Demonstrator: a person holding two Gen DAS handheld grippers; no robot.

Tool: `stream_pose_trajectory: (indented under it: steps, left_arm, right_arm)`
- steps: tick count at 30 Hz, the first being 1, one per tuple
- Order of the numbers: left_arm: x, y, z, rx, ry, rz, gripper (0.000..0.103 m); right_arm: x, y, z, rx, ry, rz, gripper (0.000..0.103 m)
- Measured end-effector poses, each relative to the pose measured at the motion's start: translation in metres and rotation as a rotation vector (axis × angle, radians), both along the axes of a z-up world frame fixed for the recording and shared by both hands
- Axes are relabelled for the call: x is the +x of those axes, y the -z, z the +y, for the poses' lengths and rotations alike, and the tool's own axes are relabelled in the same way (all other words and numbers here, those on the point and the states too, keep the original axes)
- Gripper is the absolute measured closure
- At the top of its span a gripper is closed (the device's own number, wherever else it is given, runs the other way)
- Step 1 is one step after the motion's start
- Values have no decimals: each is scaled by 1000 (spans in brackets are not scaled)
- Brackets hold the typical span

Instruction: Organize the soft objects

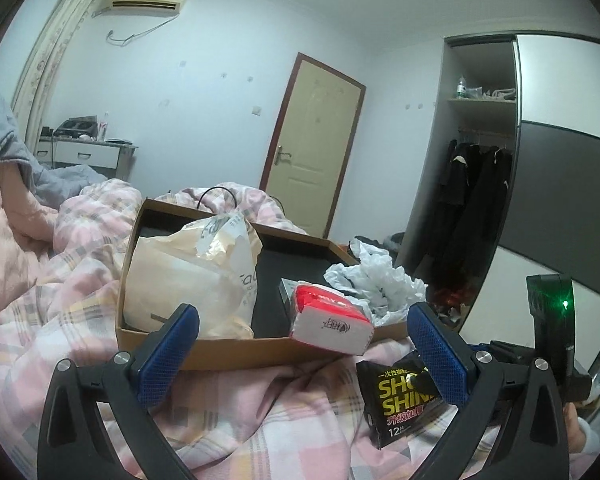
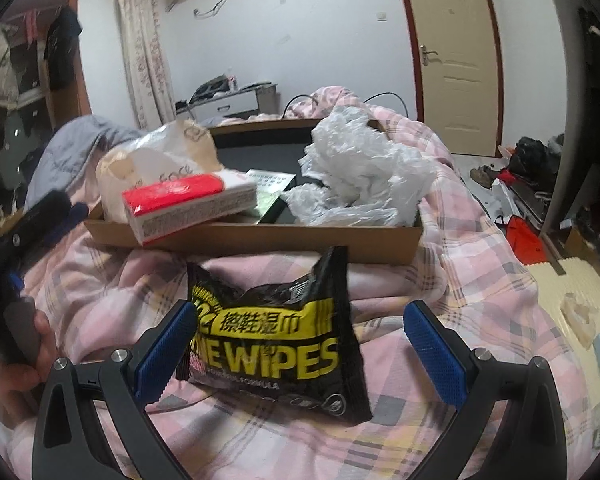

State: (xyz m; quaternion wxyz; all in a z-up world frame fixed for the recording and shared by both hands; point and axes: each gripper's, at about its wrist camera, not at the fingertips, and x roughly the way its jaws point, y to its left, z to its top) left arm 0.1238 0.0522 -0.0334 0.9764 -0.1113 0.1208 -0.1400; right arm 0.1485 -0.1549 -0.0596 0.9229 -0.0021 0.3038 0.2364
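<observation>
A shallow cardboard box (image 1: 240, 354) (image 2: 284, 240) sits on a pink plaid quilt. It holds a beige bag (image 1: 188, 272) (image 2: 160, 156) and a crumpled white plastic bag (image 1: 380, 280) (image 2: 360, 172). A red-and-white tissue pack (image 1: 332, 324) (image 2: 188, 204) rests tilted on the box's front rim. My left gripper (image 1: 302, 312) stands wide open in front of it, holding nothing. A black-and-yellow shoe wipes pack (image 1: 396, 404) (image 2: 276, 344) lies on the quilt before the box. My right gripper (image 2: 298, 312) is open around it, the right pad well clear of the pack.
The quilt (image 2: 440, 280) is rumpled and slopes away on both sides. A closed door (image 1: 312, 152) and an open wardrobe (image 1: 480, 168) stand behind. Clutter lies on the floor (image 2: 520, 200) to the right. A hand (image 2: 16, 372) grips the left tool's handle.
</observation>
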Motion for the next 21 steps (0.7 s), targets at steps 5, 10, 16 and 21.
stream_pose_trajectory:
  steps: [5,10,16,21]
  left_arm:
    - [0,0,-5,25,-4,2,0]
    - [0,0,-7,31,-5,4,0]
    - [0,0,-7,30,-4,2,0]
    - [-1,1,-7,27,3,-4,0]
  right_arm:
    - [-6,1,15,-94,-32,-28,7]
    - [-11,2,19,-119,-71,-37,35]
    - [-16,-2,17,-104,-73,-68,42]
    - [-18,-7,8,-31,-73,-84,44]
